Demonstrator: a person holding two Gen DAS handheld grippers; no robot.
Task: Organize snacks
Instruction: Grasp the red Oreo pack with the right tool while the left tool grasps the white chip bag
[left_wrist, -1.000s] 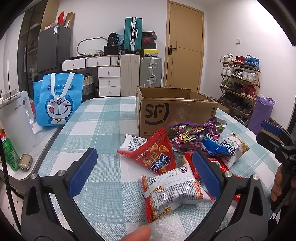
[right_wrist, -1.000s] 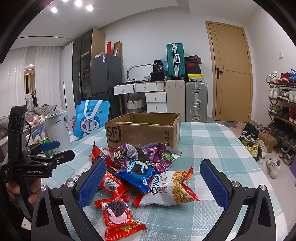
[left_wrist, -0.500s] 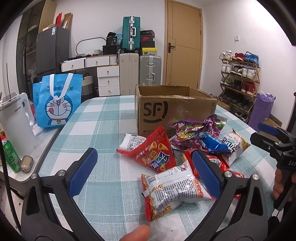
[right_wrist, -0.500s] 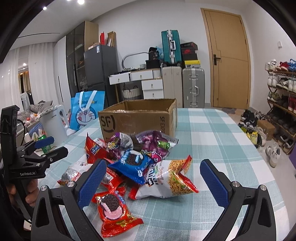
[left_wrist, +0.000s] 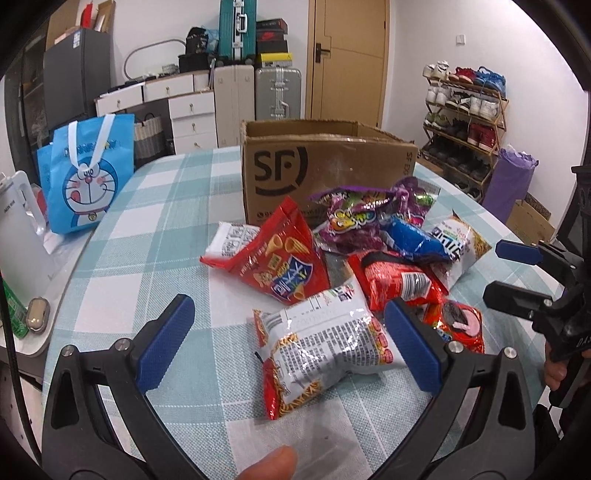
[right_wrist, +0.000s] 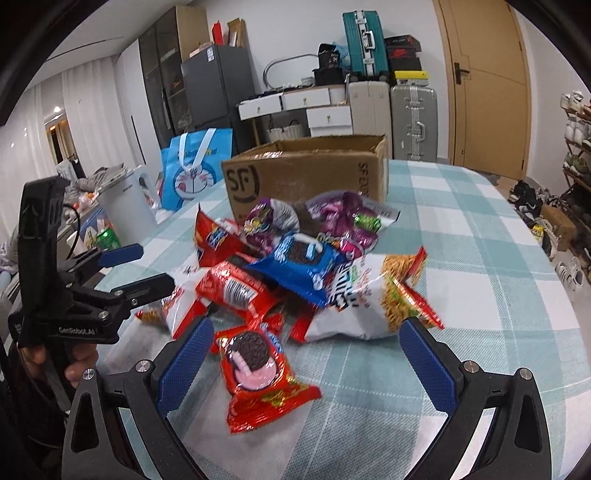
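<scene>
We have a loose heap of snack packets lying on the checked tablecloth, right in front of the open cardboard box, which we take to be where they belong. Nearest our left gripper lies a white noodle-snack bag, sitting between the two blue pads but not touched by either; the jaws stand wide apart and hold nothing. Behind it a red corn-cone bag leans on the pile, with a purple candy bag and a blue cookie packet stacked toward the box. Our right gripper is likewise spread wide and empty, with a red cookie packet lying between its pads, just clear of them. Beyond it a larger white and red noodle bag rests against the heap. We judge that nothing has gone into the box yet and both tools are lining up a first pick. The risks come mostly from the packets themselves: they are slick, puffed with air, and overlapping, so a pinch on the swollen middle may squirt a bag out sideways, and squeezing hard could crush the contents or burst a seam. Lifting one packet may also drag its neighbours toward the table edge. With both grippers working the same pile, their fingers could collide.
</scene>
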